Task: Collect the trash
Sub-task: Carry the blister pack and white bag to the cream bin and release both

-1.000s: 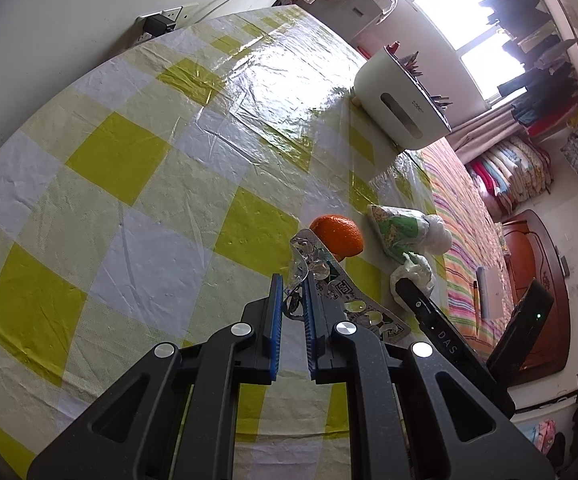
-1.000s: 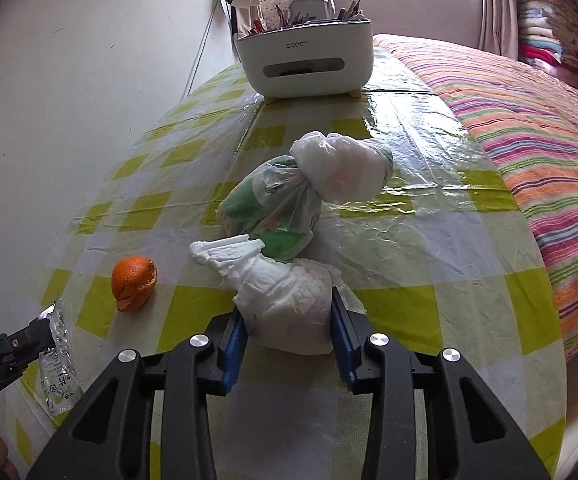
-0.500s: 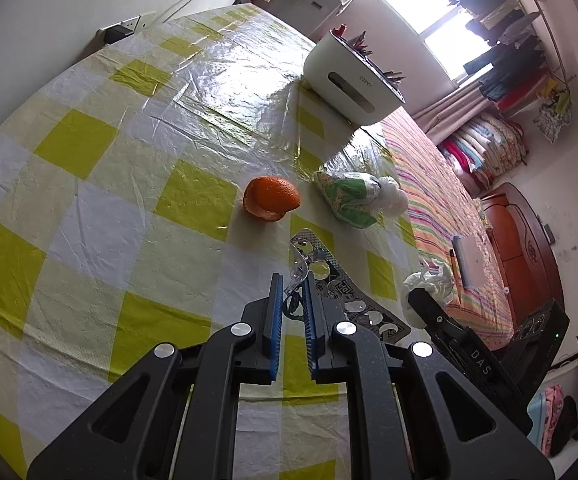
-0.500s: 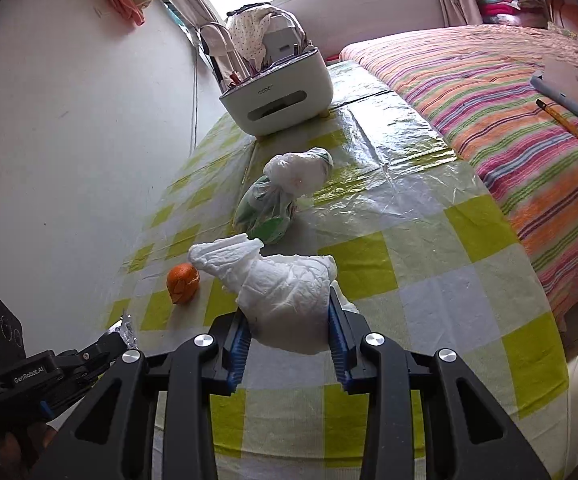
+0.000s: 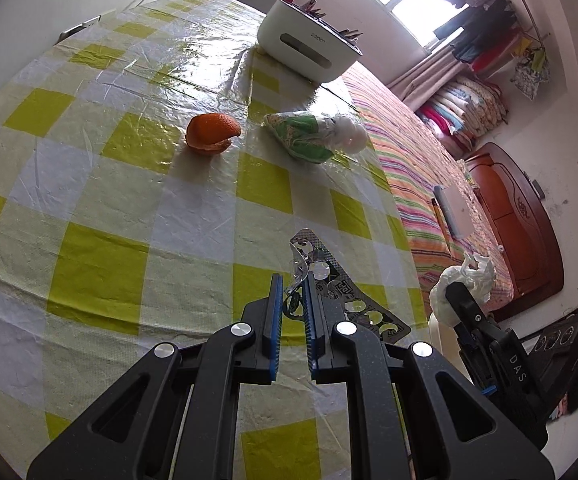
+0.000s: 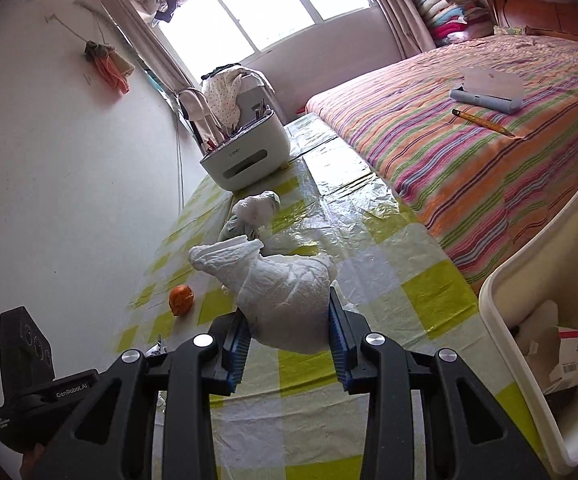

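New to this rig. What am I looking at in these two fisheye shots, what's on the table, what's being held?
No robot arm: a person carries two handheld grippers, each with a camera looking along its fingers. The left view shows the left gripper shut on an empty pill blister pack. The right view shows the right gripper shut on a crumpled white tissue wad, raised above the table. On the checked tablecloth lie an orange peel, a green-and-white tied bag and a white utensil holder. A white bin holding some trash stands at the table's edge.
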Motion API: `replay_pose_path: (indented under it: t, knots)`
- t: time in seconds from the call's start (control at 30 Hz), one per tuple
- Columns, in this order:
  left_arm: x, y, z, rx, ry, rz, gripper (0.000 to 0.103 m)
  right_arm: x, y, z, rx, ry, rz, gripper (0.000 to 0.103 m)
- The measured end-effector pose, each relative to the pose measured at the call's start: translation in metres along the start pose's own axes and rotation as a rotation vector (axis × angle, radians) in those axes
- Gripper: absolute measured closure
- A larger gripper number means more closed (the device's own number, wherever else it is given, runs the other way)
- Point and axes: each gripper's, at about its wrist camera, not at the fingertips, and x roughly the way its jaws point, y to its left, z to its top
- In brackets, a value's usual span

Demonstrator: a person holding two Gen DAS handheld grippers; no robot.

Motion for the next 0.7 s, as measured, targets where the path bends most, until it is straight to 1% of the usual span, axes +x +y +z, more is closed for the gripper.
replay_pose_path:
  t: [0.07,0.17,0.27,0.33,0.47,0.7]
  knots:
    - [-0.002,-0.010,-0.003,0.028,-0.009,-0.008,0.093,-0.006,-0.007,-0.002,0.021,-0.013,0.002,0.069]
    - [-0.008,-0.027,-0.007,0.093,-0.047,0.007,0.093,-0.018,-0.013,-0.002,0.036,-0.046,0.000,0.069]
    - [-0.011,-0.041,-0.010,0.129,-0.061,-0.013,0.093,-0.029,-0.017,-0.001,0.036,-0.078,-0.015,0.068]
    - [-0.009,-0.045,-0.011,0.128,-0.051,-0.028,0.093,-0.034,-0.022,-0.001,0.048,-0.090,-0.017,0.068]
    - [0.000,-0.046,-0.011,0.094,-0.015,-0.050,0.093,-0.041,-0.033,-0.001,0.080,-0.104,-0.013,0.068]
    - [0.006,-0.056,-0.016,0.123,-0.013,-0.036,0.093,-0.053,-0.045,0.000,0.108,-0.131,-0.007,0.067]
